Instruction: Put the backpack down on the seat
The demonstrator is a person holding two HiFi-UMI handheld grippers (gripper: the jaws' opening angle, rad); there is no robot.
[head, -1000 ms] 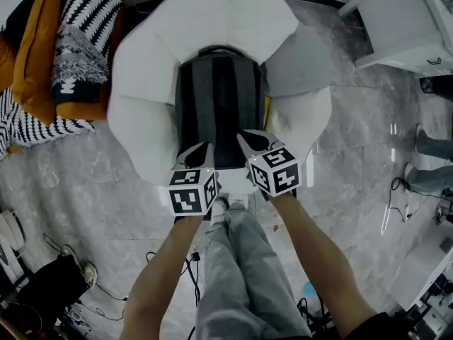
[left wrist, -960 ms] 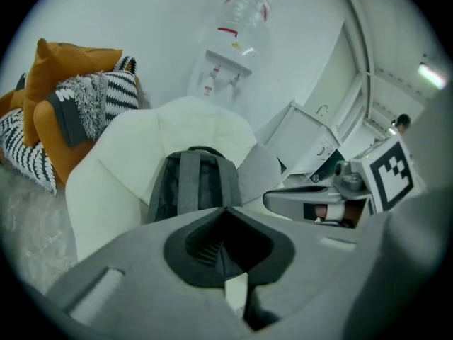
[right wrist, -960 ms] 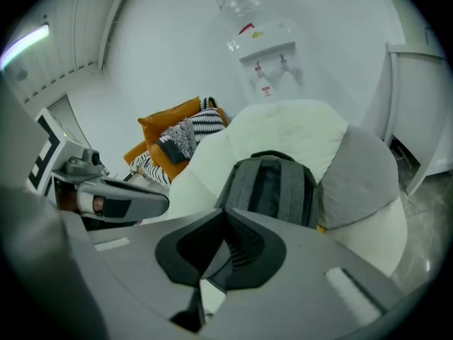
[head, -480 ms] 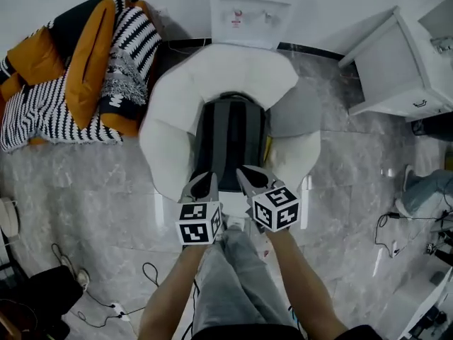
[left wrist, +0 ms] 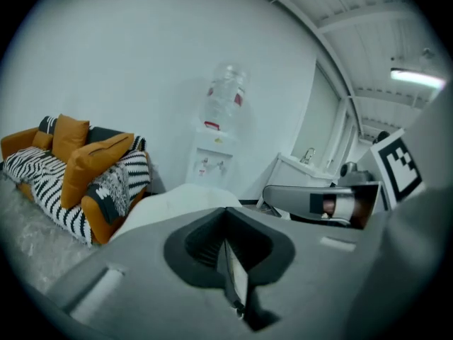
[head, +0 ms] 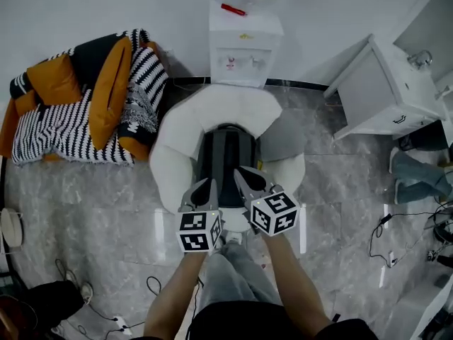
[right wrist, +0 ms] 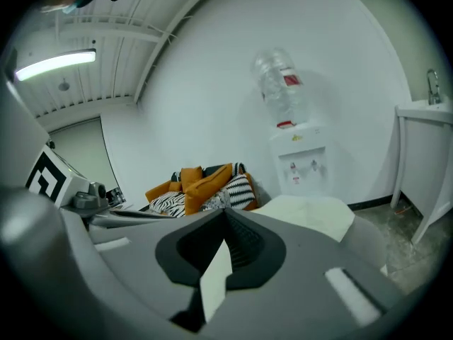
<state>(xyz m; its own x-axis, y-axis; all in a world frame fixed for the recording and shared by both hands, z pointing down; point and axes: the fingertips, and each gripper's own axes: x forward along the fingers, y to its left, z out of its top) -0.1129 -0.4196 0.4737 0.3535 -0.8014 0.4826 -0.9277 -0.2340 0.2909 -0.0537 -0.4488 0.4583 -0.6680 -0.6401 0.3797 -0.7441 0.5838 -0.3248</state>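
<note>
Backpack lies in the seat, just ahead of and below both claw tips, cradled by the padded sides, so it shouldn't slide. Reads as placed; task looks done. Left claw and right claw are both closed with nothing between the jaws, apparently off the bag. Floor is grey marble tile. Dispenser stands beyond the seat at the white wall, sofa ahead-left, cabinet ahead-right.
</note>
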